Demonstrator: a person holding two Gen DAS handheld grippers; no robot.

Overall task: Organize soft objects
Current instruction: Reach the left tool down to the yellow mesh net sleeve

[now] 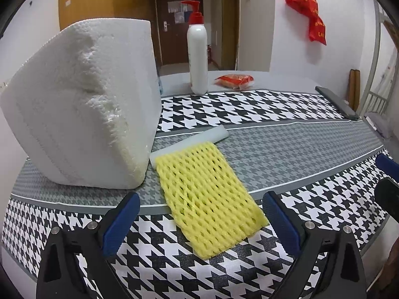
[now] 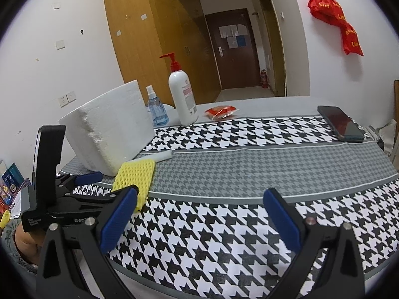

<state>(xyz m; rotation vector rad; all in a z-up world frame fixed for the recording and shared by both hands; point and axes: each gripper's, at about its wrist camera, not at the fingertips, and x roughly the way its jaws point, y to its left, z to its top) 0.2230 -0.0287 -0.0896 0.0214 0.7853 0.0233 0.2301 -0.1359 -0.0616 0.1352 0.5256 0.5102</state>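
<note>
Yellow foam net [image 1: 207, 199] flat on the table [image 1: 286, 154], far end over a white foam strip [image 1: 194, 140], just beside the big white styrofoam block [image 1: 79, 104]. Left claw [image 1: 202, 224] low over the near edge, wide apart, near end of the net between the blue pads [image 1: 122, 221], nothing gripped. Right claw [image 2: 199, 221] level over bare cloth, also spread apart, holding nothing, right of the net.

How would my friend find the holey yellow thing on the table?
Look at the big white foam block on the houndstooth tablecloth. Right beside it, overlapping one end of a flat white foam strip, lies the yellow foam net. It is the only yellow thing there, soft and full of diamond-shaped holes.
</note>
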